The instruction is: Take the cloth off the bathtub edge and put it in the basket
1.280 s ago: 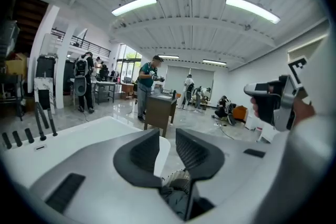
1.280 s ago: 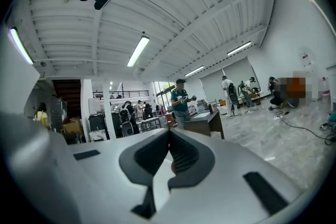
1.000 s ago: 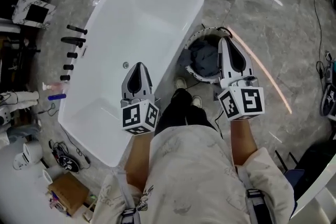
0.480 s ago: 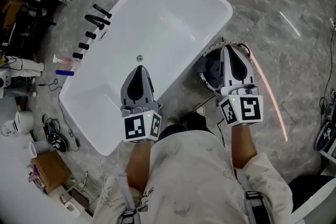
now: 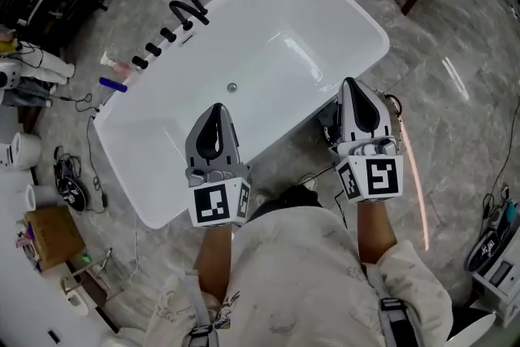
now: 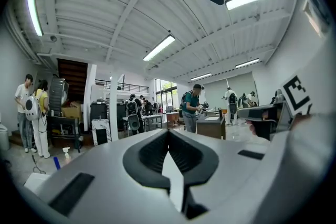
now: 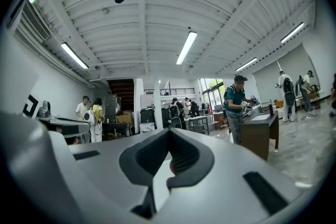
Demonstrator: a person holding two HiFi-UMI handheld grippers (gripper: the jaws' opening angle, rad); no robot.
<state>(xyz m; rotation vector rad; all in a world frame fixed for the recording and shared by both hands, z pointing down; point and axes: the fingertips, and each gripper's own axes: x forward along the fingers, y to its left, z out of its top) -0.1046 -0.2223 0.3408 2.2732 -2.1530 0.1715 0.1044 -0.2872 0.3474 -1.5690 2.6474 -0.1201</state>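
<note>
Left gripper (image 5: 214, 106): jaws together, nothing between them, held level over the tub (image 5: 268, 53).
Right gripper (image 5: 351, 82): jaws meet at the tip, empty.
Cloth (image 5: 323, 116): none on the tub edge; probably the dark mass in the basket (image 5: 396, 105), mostly hidden under the right gripper.
Risk: a fold left over the basket rim could slide out onto the floor.
Writing: none readable; only square markers on the gripper cubes.

white oblong bathtub (image 5: 268, 53), set diagonally on grey marbled floor, smooth rim all round. round basket (image 5: 396, 108) just beside its long near edge, mostly hidden. dark grey-blue cloth (image 5: 327, 119) bunched inside, only a sliver showing.
</note>
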